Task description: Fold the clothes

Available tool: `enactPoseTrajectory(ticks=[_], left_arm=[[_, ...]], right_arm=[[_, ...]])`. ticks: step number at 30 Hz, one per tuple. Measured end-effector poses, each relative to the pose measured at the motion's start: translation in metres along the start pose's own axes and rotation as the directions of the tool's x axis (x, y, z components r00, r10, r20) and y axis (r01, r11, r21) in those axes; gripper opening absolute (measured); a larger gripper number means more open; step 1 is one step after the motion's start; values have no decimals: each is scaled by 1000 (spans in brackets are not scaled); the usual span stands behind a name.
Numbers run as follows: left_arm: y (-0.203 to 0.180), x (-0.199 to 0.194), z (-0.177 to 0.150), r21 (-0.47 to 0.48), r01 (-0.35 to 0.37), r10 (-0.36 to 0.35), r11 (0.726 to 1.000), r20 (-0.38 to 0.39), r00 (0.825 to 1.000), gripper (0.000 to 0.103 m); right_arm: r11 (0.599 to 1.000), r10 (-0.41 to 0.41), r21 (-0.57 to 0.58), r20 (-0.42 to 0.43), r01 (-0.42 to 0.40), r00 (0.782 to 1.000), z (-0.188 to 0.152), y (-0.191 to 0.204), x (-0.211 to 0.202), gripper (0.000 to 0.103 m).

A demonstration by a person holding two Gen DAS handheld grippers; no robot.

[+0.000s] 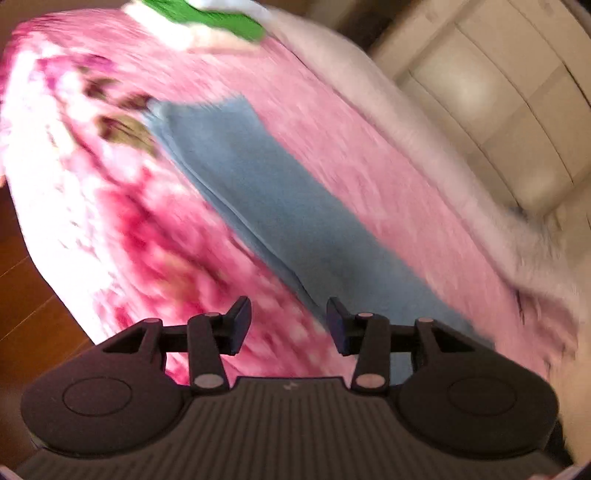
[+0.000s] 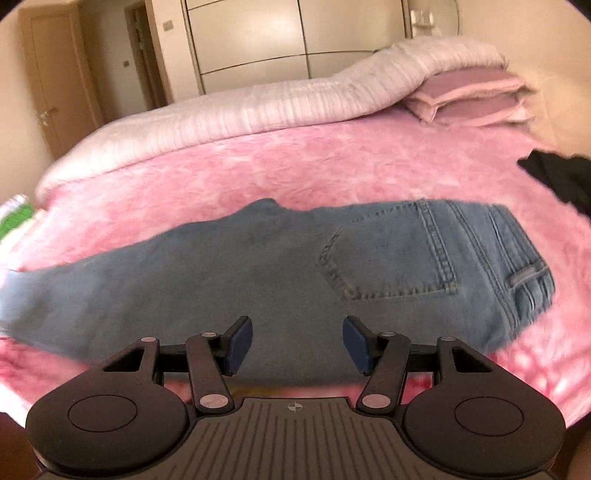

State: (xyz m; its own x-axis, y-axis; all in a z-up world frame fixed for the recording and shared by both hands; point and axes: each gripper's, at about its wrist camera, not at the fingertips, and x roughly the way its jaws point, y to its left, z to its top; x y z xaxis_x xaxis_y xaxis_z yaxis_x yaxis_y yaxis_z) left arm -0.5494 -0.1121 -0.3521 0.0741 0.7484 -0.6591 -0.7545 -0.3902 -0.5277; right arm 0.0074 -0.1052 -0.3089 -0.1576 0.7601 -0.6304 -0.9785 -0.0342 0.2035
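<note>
**Both grippers spread above the jeans on the bed**

From my right wrist camera I see the jeans lying flat across the pink blanket that covers the bed. They are folded lengthwise, one leg over the other, with the waistband and a back pocket toward the right of the view and the legs running off to the left. My right gripper hangs over the near edge of the denim, its blue pads spread wide with nothing between them and nothing pinched.

The left wrist view is blurred. There the jeans show as a long blue strip running away from me across the blanket, which has a darker floral pattern on one side. My left gripper sits over the near end of that strip, jaws apart and empty; I cannot tell whether the pads touch the cloth.

Farther off lie a green and white cloth at the far end of the bed, a pale rumpled duvet, folded pink bedding and a black garment at the right edge. A wardrobe stands behind.
</note>
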Motion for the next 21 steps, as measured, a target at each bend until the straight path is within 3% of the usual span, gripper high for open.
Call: enactPoseTrajectory(ticks=[5, 12, 17, 21], left_arm=[[34, 5, 34, -154, 16, -5, 988, 70, 998, 39], [80, 45, 79, -335, 29, 7, 942, 105, 994, 39], [100, 68, 103, -349, -14, 58, 937, 118, 991, 39], [110, 79, 109, -349, 12, 44, 937, 152, 987, 39]], right_arm=[[999, 1, 35, 34, -2, 999, 8, -1, -19, 58], [998, -35, 44, 12, 34, 999, 13, 12, 0, 58], [997, -74, 31, -30, 74, 997, 15, 22, 29, 58], [994, -99, 31, -51, 100, 994, 12, 27, 47, 58]])
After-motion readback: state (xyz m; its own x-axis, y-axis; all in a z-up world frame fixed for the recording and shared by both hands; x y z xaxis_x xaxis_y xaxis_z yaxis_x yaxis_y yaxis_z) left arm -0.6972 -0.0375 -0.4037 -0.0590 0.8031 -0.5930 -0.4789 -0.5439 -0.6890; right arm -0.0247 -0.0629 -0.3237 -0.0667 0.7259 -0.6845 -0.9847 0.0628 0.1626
